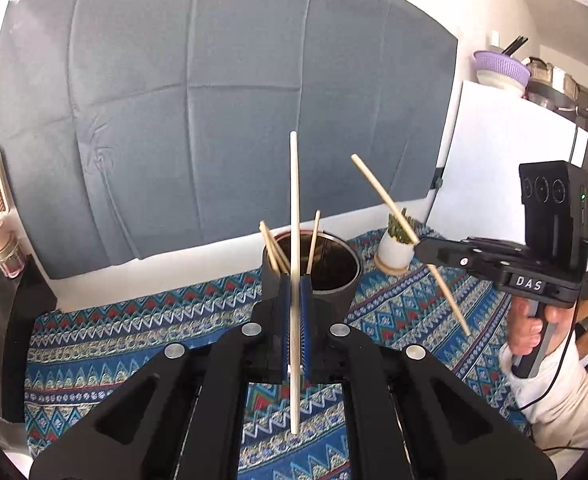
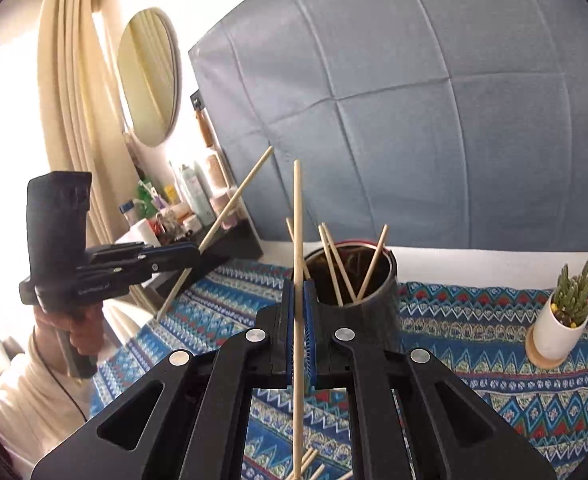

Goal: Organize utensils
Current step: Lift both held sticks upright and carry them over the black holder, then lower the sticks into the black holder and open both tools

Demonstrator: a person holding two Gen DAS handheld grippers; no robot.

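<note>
**Both claws hold a chopstick by the dark cup**

On the left, the left claw (image 1: 295, 300) is clamped on a pale wooden chopstick (image 1: 294, 208) that stands nearly upright between its blue-padded fingers (image 1: 284, 320), one end rising above the pads and the other hanging below them over the cloth. Seen from the right wrist, this same claw (image 2: 196, 252) holds the stick (image 2: 230, 208) tilted.

Just behind the left claw stands the dark cylindrical cup (image 1: 333, 280) on the blue patterned cloth (image 1: 134, 340) covering the surface; several more wooden chopsticks (image 1: 272, 248) lean inside it against the rim.

Further right, near the back edge of the surface, sits a small green cactus in a white pot (image 1: 393, 248).

On the right, the right claw (image 1: 417, 246) is closed on a second slanted wooden chopstick (image 1: 381, 192). A few loose chopsticks (image 2: 309, 462) lie on the cloth below the right claw.
</note>
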